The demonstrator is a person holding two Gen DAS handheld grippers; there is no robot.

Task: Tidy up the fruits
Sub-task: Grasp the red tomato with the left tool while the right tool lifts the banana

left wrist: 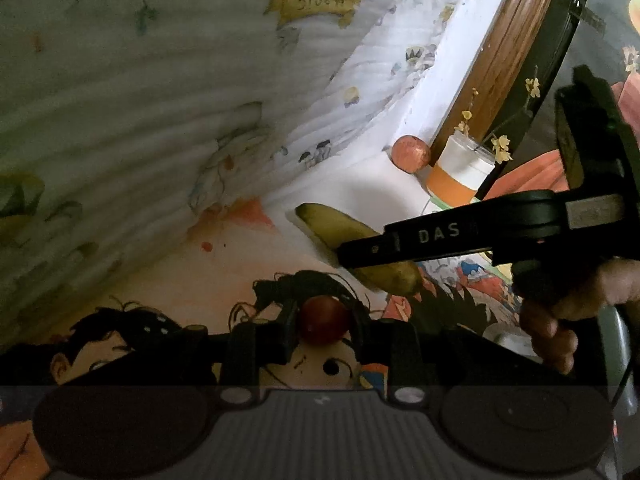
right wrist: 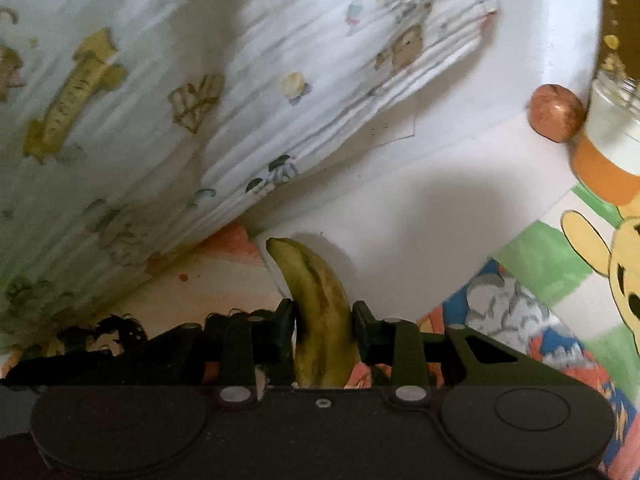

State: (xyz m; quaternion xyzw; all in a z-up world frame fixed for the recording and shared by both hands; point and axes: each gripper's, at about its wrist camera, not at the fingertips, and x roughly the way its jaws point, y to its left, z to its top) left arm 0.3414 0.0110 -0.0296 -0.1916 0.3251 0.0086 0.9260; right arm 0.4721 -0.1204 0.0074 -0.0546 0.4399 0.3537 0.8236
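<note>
Printed curtain [right wrist: 168,92]: white, pleated, cartoon motifs, hanging across the upper left of both views.
Table surface [right wrist: 432,208]: white, partly covered by coloured cartoon drawings [right wrist: 560,264].
Framed panel [left wrist: 516,52]: wooden edge with dark rim, leaning at upper right of the left wrist view.
Right gripper [right wrist: 324,324]: closed on the banana, one pad pressing each flank near its lower half; seen from the left wrist view as a black arm marked "DAS" crossing over the fruit, with a hand [left wrist: 560,320] on its grip.
Left gripper [left wrist: 324,320]: nearly fully closed, clamped on a small dark red round fruit [left wrist: 323,319], above a cartoon face drawing.
Jar [left wrist: 460,172]: white with an orange band, holding stems of small yellow flowers [left wrist: 502,148], at the far edge of the table.
Banana [right wrist: 316,300]: yellow-green with brown streaks, tip pointing away toward the curtain, between the right gripper's pads.
Apple [right wrist: 556,114]: reddish, resting on the table, touching or just beside the jar, well apart from both grippers.
</note>
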